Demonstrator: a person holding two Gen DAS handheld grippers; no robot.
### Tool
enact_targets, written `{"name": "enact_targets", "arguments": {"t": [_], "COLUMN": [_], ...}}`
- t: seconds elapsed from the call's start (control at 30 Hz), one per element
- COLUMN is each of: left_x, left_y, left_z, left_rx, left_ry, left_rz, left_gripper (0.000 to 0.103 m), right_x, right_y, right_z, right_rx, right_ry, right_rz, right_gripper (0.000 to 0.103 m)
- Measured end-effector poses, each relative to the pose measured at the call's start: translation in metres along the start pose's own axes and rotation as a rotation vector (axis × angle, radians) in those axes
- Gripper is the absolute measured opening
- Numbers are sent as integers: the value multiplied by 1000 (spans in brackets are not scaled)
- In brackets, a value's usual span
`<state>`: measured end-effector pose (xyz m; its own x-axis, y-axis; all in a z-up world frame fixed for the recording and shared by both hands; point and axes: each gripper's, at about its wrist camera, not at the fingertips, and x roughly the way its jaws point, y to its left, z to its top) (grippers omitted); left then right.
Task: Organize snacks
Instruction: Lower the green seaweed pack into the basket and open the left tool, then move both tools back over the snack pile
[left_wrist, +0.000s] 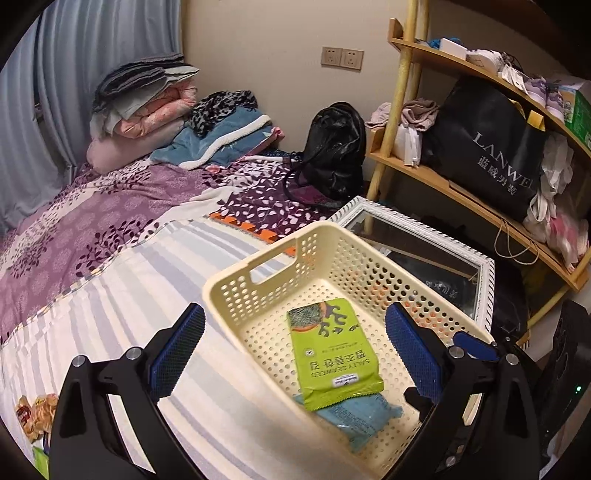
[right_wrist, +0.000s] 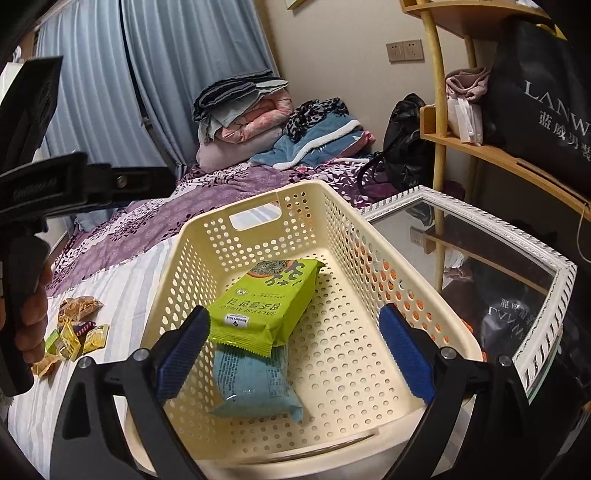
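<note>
A cream perforated basket (left_wrist: 258, 288) (right_wrist: 199, 251) stands on the striped bed sheet. Inside lies a green seaweed packet (left_wrist: 332, 354) (right_wrist: 266, 306) resting partly on a blue packet (left_wrist: 362, 421) (right_wrist: 255, 384). My left gripper (left_wrist: 295, 347) is open and empty, hovering over the basket's left side. My right gripper (right_wrist: 295, 350) is open and empty above the basket's near end. Several small loose snacks (right_wrist: 74, 328) lie on the sheet left of the basket; some also show in the left wrist view (left_wrist: 35, 417). The left gripper's body appears at the left of the right wrist view.
A white-framed mirror (left_wrist: 424, 251) (right_wrist: 480, 254) lies right of the basket. A wooden shelf (left_wrist: 461, 192) with a black bag stands at right. Folded bedding (left_wrist: 147, 107) and a black backpack (left_wrist: 336, 147) sit at the far end of the bed.
</note>
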<state>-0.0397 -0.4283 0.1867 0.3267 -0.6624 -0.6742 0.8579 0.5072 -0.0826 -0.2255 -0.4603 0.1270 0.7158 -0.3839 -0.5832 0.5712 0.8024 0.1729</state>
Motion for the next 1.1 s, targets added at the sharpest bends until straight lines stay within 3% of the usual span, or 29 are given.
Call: {"name": "enact_targets", "arguments": {"t": [0.13, 0.2, 0.53, 1.1], "left_x": [-10, -16, -39, -81], "left_y": [13, 17, 40, 102], "left_z": [-3, -5, -19, -55], "left_rx": [-28, -35, -67, -223], "left_ry": [-7, -13, -21, -21], "left_rz": [17, 27, 88, 134], "left_gripper": [99, 99, 100, 100], "right_x": [-3, -5, -13, -24], "right_y": [2, 6, 25, 81], "right_z": [2, 3, 9, 10], "right_rx": [13, 9, -19, -114], "right_ry": [-5, -13, -42, -47], "right_rz": [11, 6, 22, 102], "right_gripper": [92, 98, 98, 98]}}
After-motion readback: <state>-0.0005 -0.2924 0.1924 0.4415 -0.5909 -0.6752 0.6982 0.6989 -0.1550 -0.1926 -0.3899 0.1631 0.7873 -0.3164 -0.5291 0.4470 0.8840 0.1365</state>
